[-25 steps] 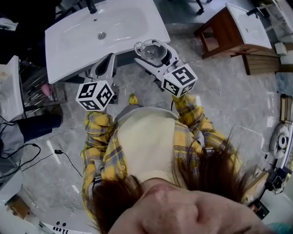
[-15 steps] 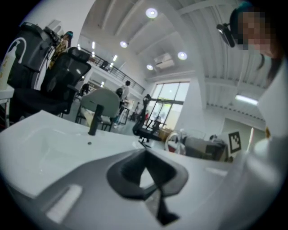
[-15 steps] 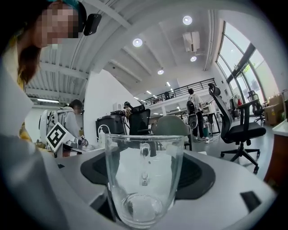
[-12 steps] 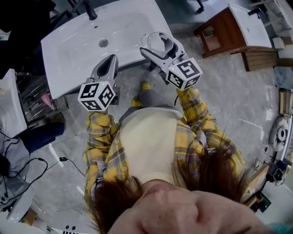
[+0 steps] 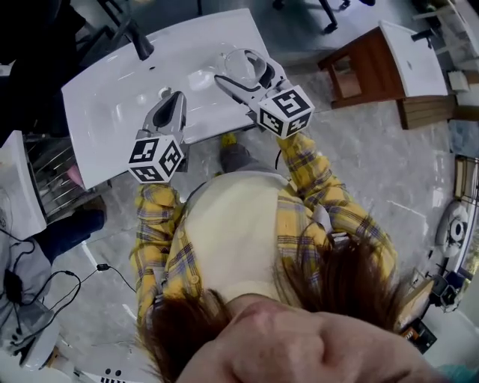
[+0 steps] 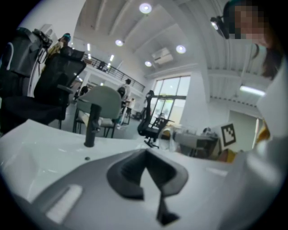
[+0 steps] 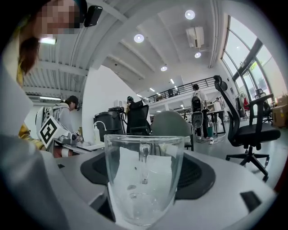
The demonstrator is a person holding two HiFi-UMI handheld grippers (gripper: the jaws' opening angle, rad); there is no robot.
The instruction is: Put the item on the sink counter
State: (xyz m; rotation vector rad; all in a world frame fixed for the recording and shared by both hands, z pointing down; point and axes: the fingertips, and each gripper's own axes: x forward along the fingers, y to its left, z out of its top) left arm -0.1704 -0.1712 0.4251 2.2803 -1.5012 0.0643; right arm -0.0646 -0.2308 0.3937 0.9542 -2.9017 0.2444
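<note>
A clear glass cup [image 5: 241,64] [image 7: 144,179] sits upright between the jaws of my right gripper [image 5: 245,69], which is shut on it. In the head view the cup hangs over the right part of the white sink counter [image 5: 217,34], beside the basin. I cannot tell if it touches the surface. My left gripper [image 5: 175,97] [image 6: 146,152] is over the counter's front edge to the left, jaws together and holding nothing. A black faucet [image 5: 138,41] [image 6: 91,126] stands at the back of the basin.
A wooden side table with a white top [image 5: 374,56] stands to the right of the sink. An office chair base [image 5: 325,9] is behind it. Cables [image 5: 45,277] and a white unit [image 5: 15,187] lie at the left on the grey floor.
Both grippers have moved forward over the sink counter. The glass went from the counter's front right edge to above its right side. The person has stepped closer.
</note>
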